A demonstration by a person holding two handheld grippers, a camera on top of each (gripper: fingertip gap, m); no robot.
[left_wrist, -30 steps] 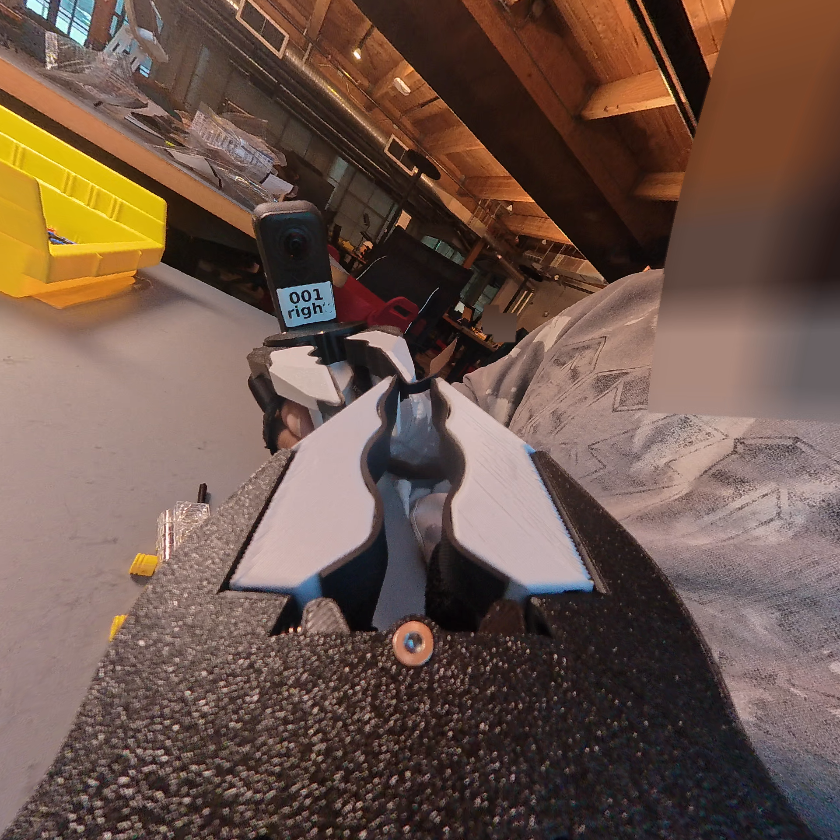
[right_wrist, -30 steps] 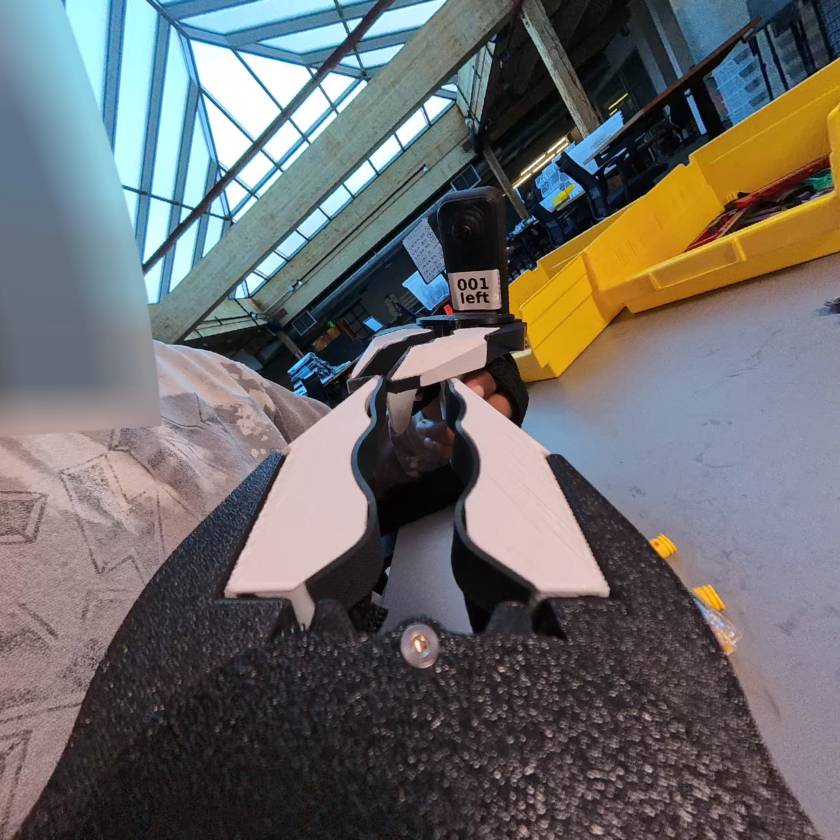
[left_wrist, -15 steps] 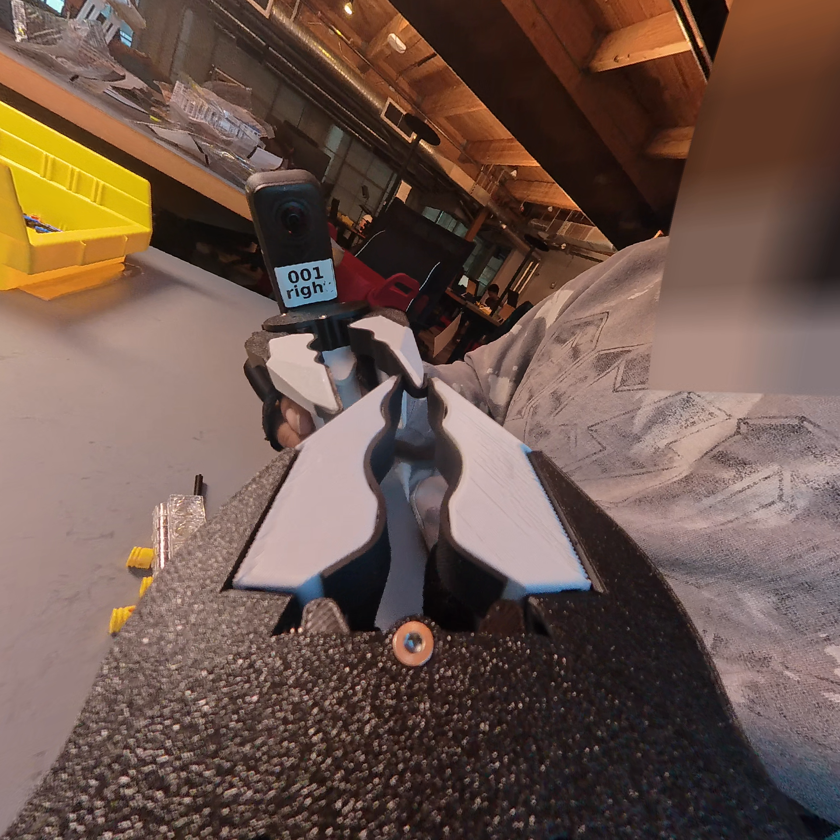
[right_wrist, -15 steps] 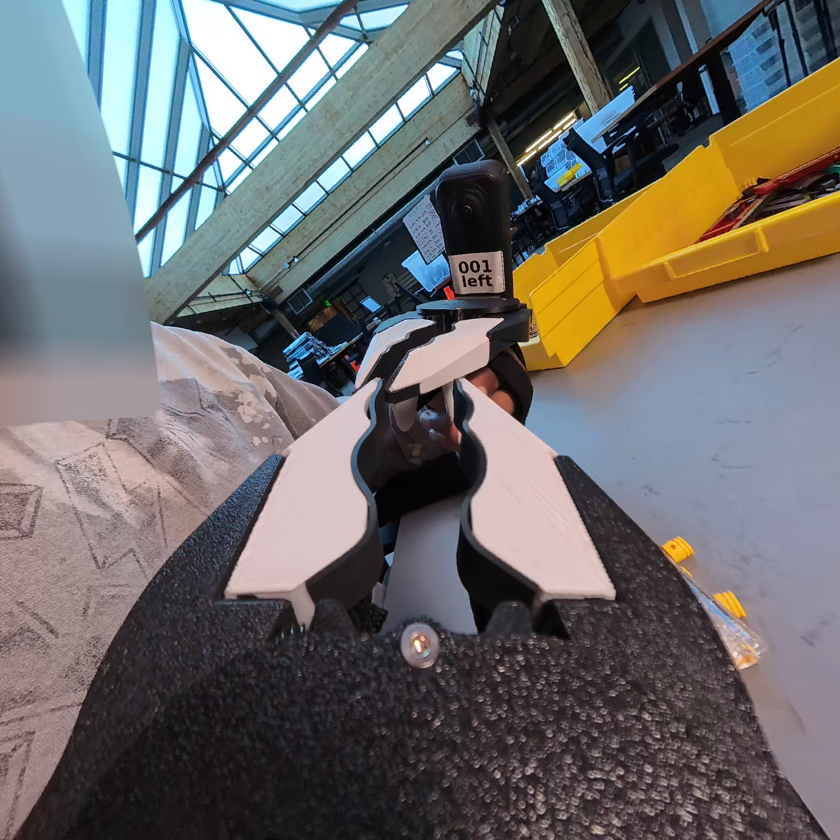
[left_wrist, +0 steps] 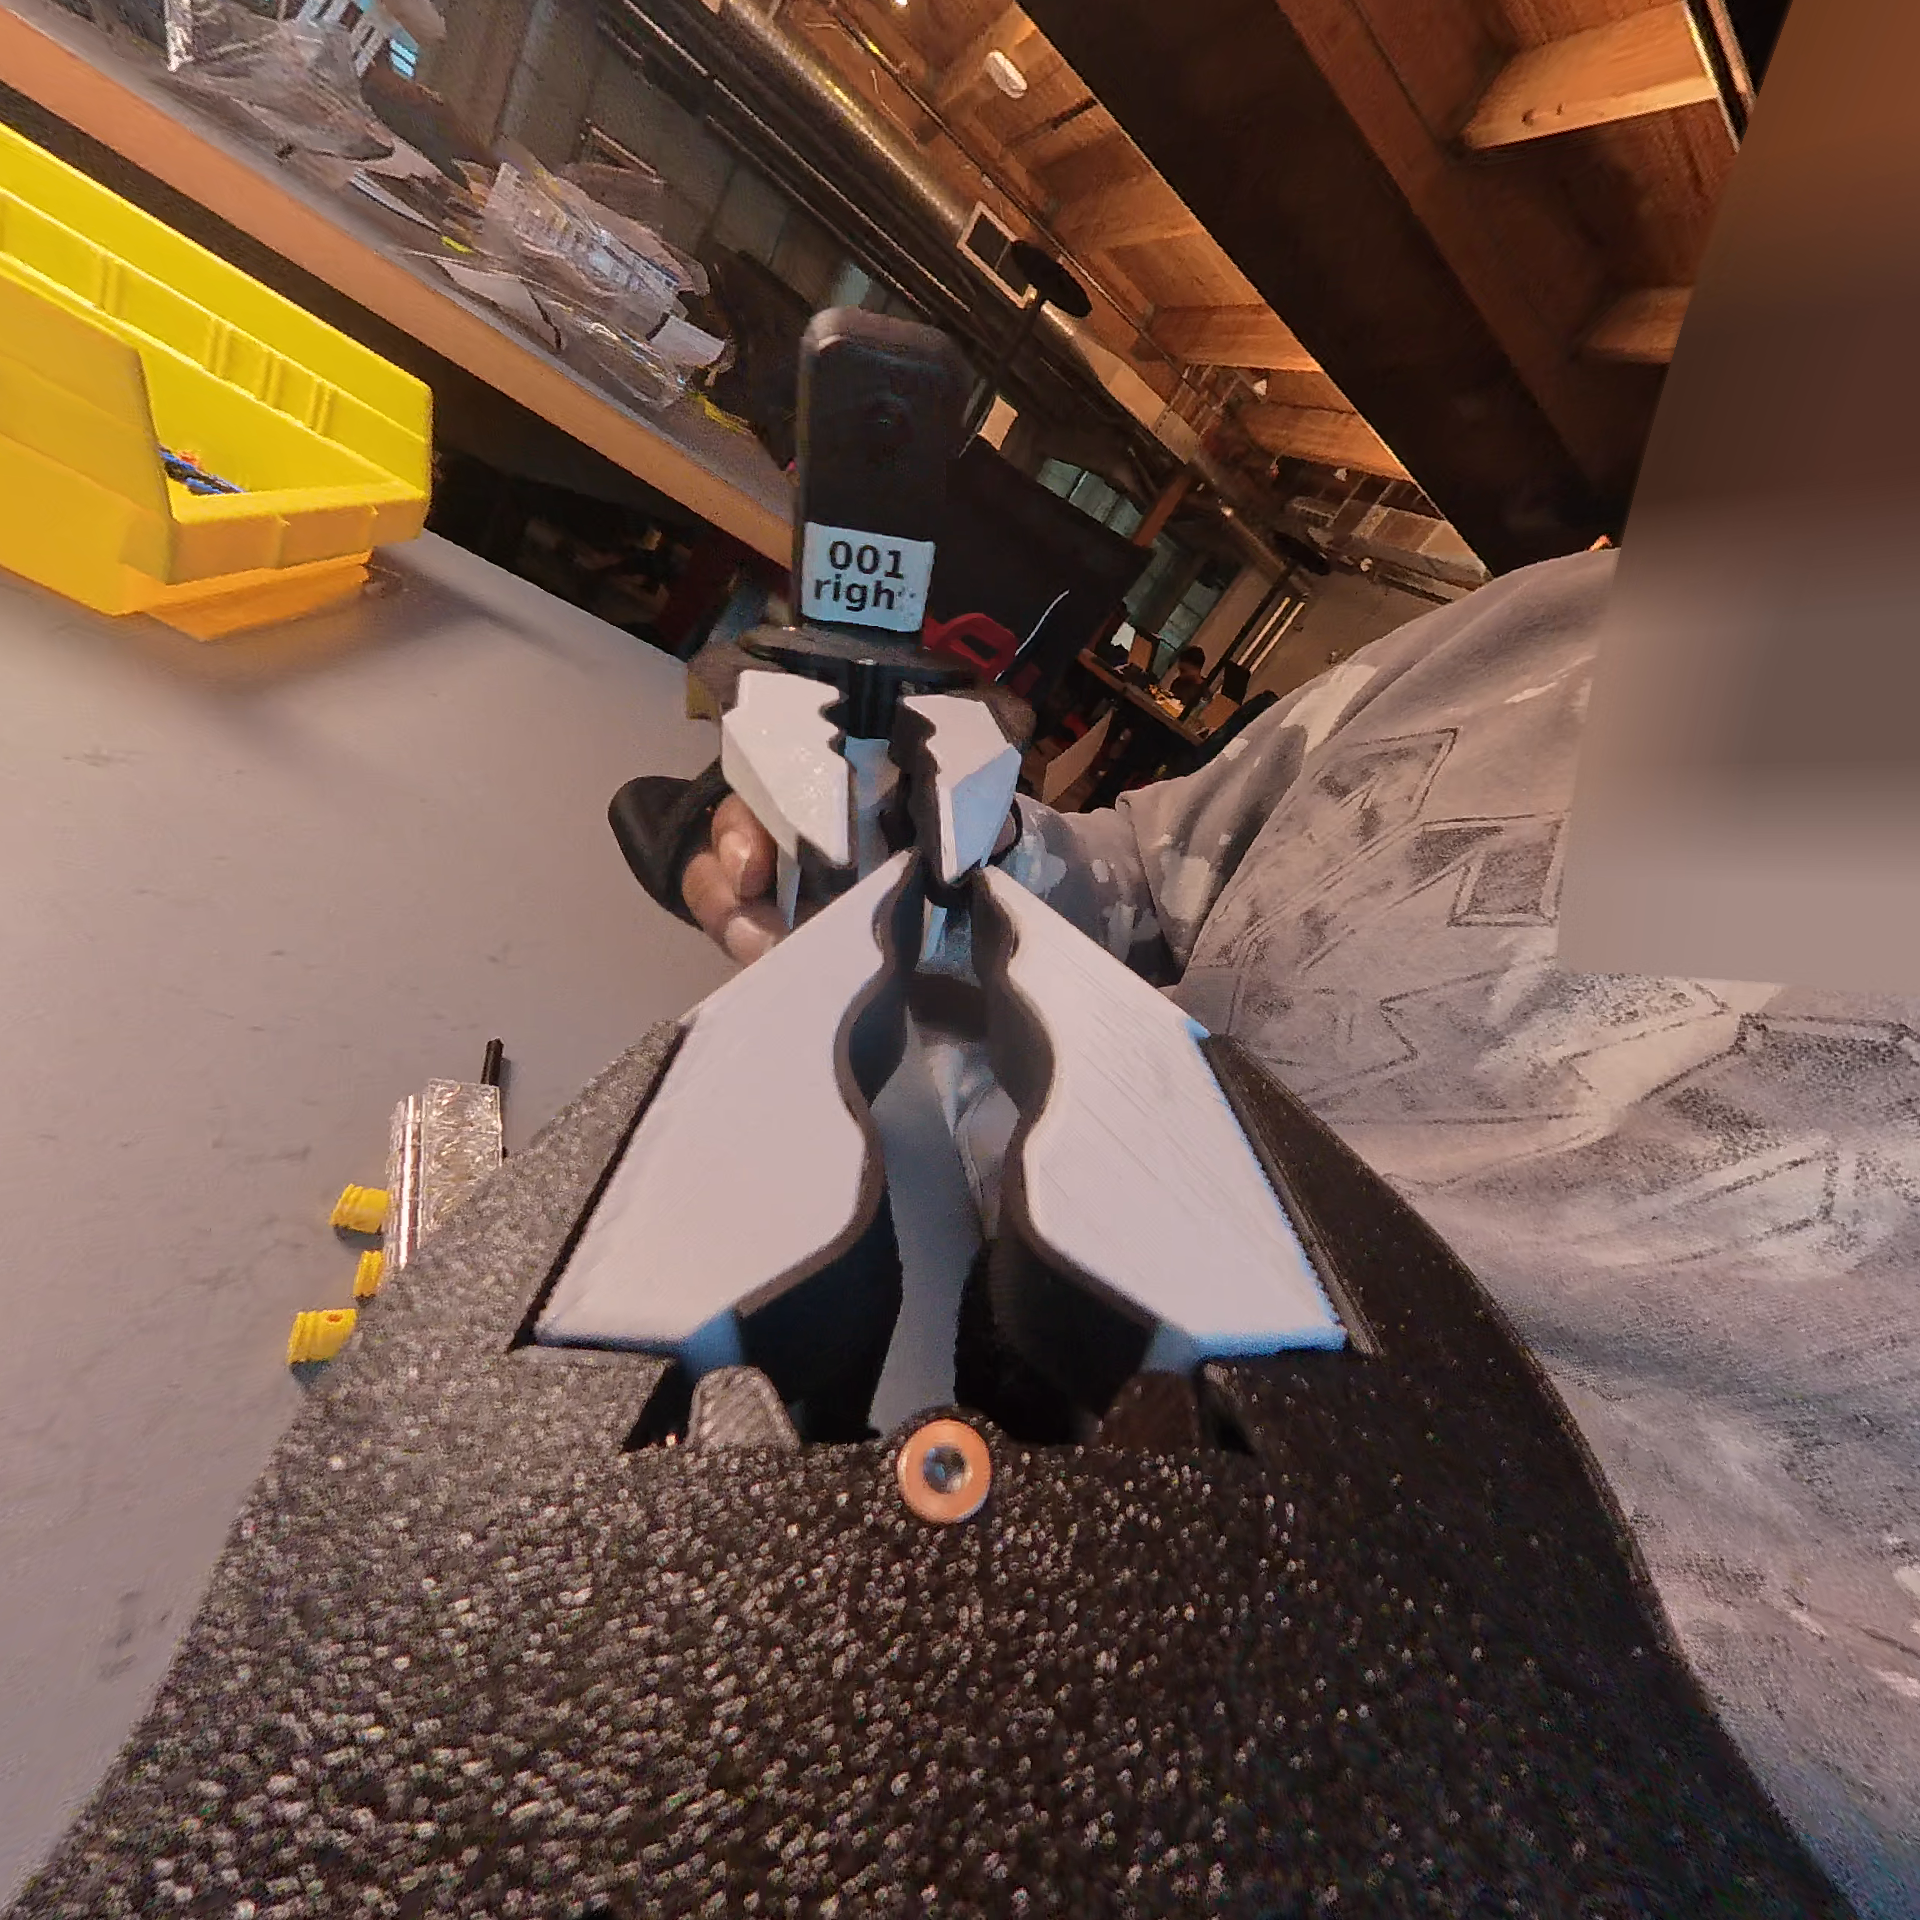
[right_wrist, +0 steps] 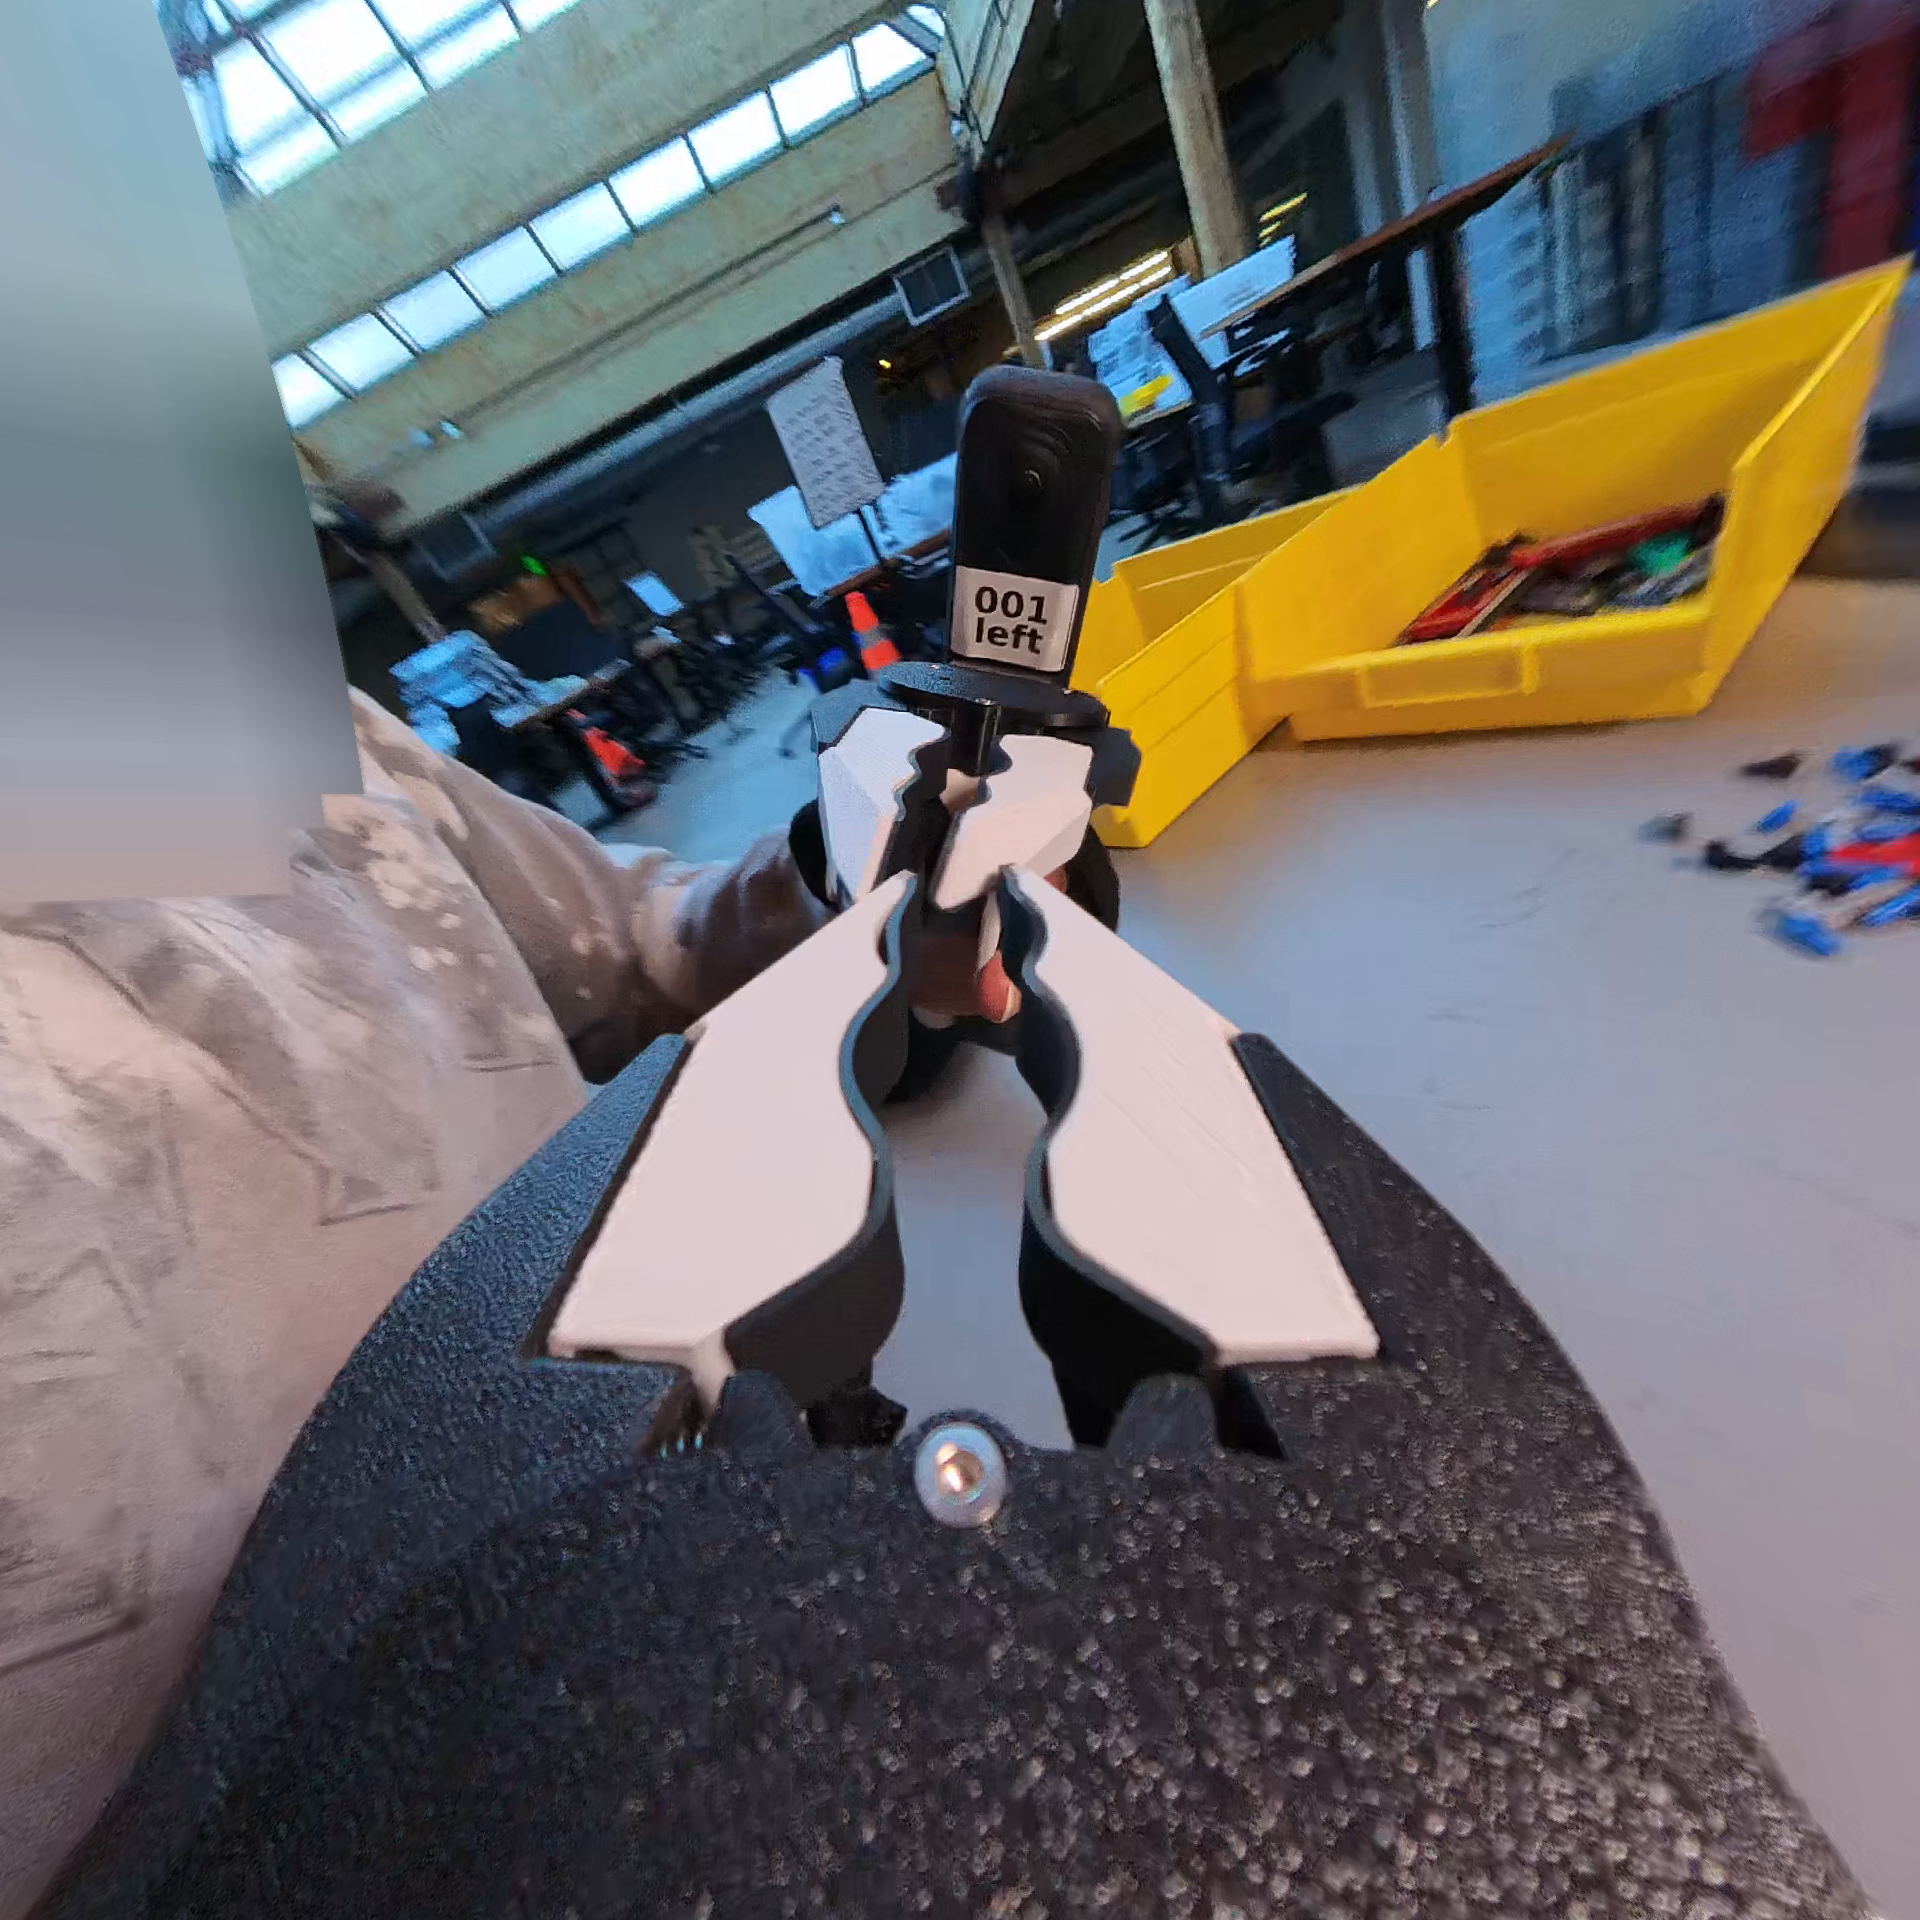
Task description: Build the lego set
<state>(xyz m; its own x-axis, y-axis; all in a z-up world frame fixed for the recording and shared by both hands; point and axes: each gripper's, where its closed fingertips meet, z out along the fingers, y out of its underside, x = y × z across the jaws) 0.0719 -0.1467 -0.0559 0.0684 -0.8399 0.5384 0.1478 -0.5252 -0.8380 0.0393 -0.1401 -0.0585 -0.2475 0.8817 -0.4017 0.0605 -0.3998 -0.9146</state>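
Where the grey bench (right_wrist: 1558, 1039) meets the right edge of the right wrist view, a yellow bin (right_wrist: 1507, 665) is seen holding red, green and dark flat pieces. Loose blue, red and black lego pieces (right_wrist: 1829, 852), unseen a second ago, are scattered below it. White labels with writing are carried on both cameras. The left gripper (left_wrist: 940, 904) and right gripper (right_wrist: 961, 914) are nearly closed on something small and unidentifiable between their meeting tips.

Workshop, timber-beamed ceiling (left_wrist: 1351, 156), yellow parts bins (right_wrist: 1507, 540), cluttered workbench (left_wrist: 582, 343)
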